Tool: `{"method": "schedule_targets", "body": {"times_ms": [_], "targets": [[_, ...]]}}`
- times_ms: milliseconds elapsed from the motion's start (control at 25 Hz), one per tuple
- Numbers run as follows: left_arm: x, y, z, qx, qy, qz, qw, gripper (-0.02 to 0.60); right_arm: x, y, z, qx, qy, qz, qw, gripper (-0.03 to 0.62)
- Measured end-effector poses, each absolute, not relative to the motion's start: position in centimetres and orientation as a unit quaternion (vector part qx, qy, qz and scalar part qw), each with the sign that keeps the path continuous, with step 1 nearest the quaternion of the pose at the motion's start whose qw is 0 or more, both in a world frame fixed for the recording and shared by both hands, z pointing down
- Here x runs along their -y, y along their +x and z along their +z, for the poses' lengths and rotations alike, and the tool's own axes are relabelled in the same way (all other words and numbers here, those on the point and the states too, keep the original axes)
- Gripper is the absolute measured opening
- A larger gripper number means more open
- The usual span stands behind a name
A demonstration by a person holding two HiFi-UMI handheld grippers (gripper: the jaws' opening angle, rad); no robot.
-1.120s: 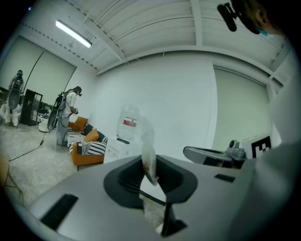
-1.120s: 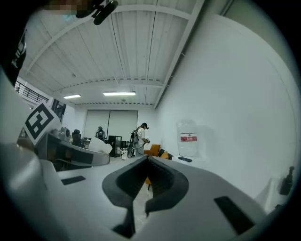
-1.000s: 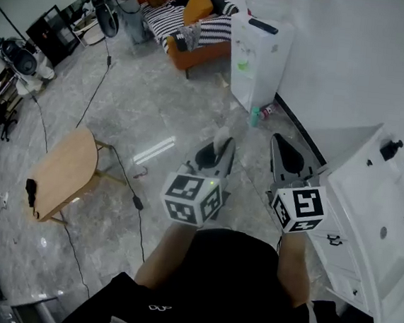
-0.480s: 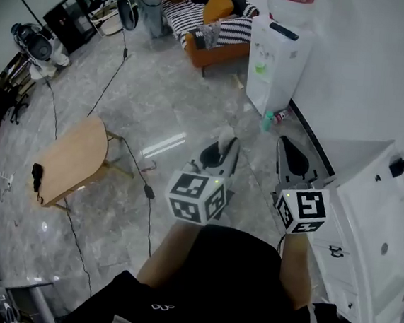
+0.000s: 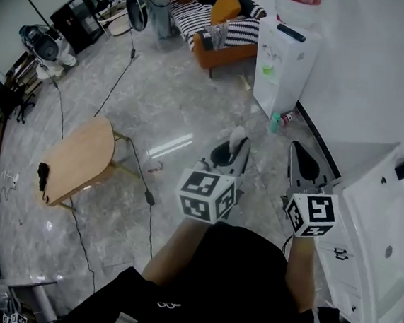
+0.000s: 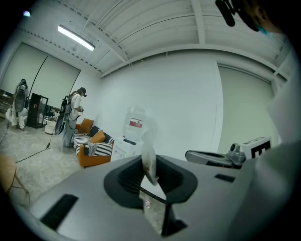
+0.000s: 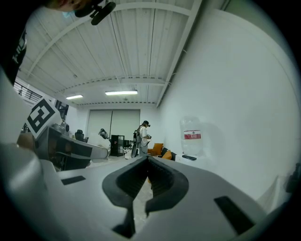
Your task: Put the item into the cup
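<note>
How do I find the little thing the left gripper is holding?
Start at the white water dispenser by the wall, then look down to the two grippers. The left gripper pinches a thin, pale packet sticking up from its jaws; the right gripper is shut and empty.

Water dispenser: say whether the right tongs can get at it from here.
Probably not without walking closer: the water dispenser stands well ahead of the right tongs. Only floor and small bottles lie between, so the way looks free.
</note>
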State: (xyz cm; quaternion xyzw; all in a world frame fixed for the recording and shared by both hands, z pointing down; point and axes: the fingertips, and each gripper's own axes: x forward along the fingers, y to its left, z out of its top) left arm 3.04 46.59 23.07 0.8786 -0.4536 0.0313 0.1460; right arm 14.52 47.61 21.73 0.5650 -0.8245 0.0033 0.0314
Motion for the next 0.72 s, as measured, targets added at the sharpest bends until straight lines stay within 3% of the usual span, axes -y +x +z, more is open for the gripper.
{"method": "schedule_targets", "body": {"times_ms": [720], "targets": [[-34.7,5.4,23.5,0.405,0.907,0.053,0.099,0.060,-37.3,15.9,21.5,0.794,0.607,-0.013,0.021,0.009]]}}
